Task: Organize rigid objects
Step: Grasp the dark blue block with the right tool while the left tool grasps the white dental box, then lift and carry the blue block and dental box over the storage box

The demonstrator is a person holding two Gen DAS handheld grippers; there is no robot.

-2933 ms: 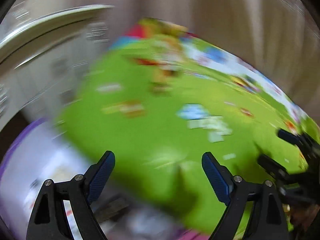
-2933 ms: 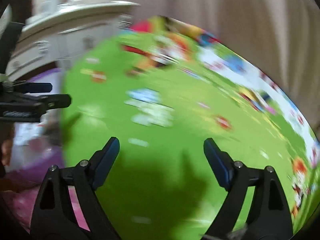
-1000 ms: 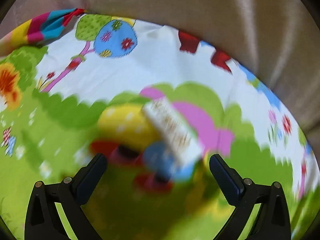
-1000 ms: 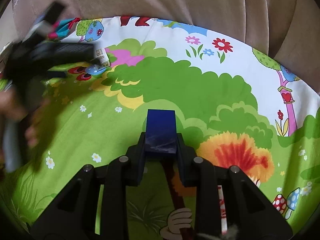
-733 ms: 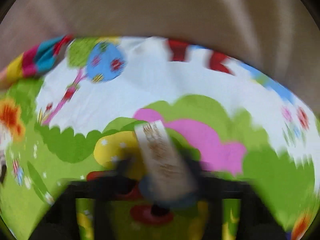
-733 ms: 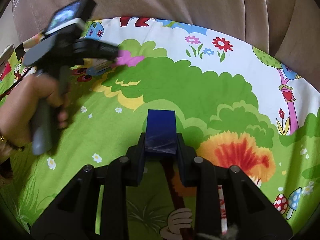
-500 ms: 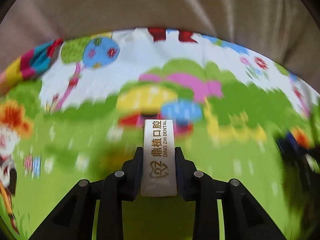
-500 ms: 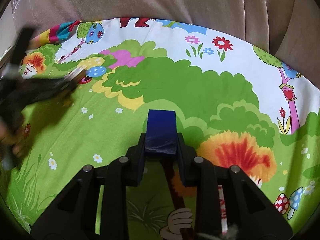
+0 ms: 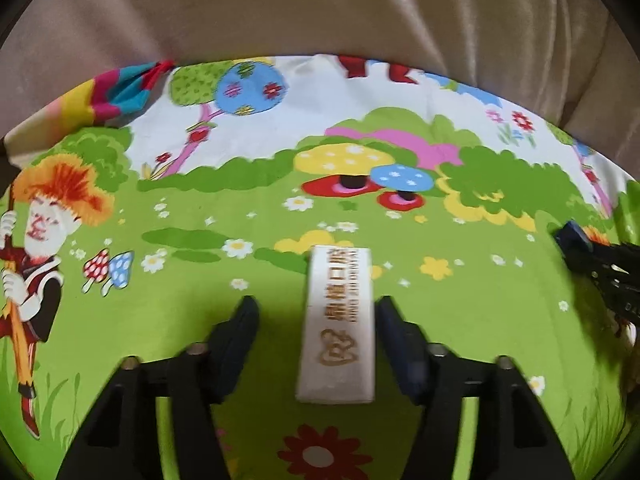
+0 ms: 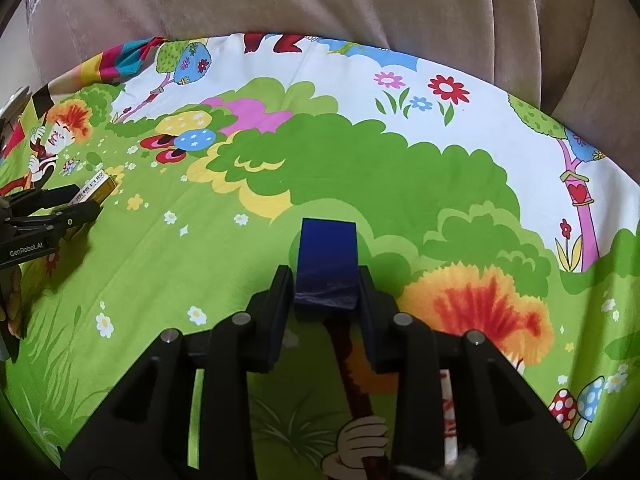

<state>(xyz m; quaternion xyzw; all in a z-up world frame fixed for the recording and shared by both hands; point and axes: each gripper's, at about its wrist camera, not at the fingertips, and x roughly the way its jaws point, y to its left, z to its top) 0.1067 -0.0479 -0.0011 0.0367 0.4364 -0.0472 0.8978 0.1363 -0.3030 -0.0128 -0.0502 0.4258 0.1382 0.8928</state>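
Observation:
A white box with gold lettering (image 9: pixel 338 322) lies on the green cartoon-print cloth (image 9: pixel 200 312), between the fingers of my left gripper (image 9: pixel 314 330), which is open with gaps on both sides of the box. The box also shows in the right wrist view (image 10: pixel 94 188) at the far left, with the left gripper (image 10: pixel 76 202) around it. My right gripper (image 10: pixel 325 276) is shut on a dark blue box (image 10: pixel 326 262) and holds it just above the cloth. The right gripper shows at the right edge of the left wrist view (image 9: pixel 576 242).
The printed cloth (image 10: pixel 360 168) covers the whole work surface. A beige curtain (image 10: pixel 320 0) hangs along its far edge. A striped fold of the cloth (image 9: pixel 120 88) sits at the far left corner.
My left gripper was shut on the white box and carrying it; now its jaws have opened and the box lies on the cloth. My right gripper has held still with the blue box.

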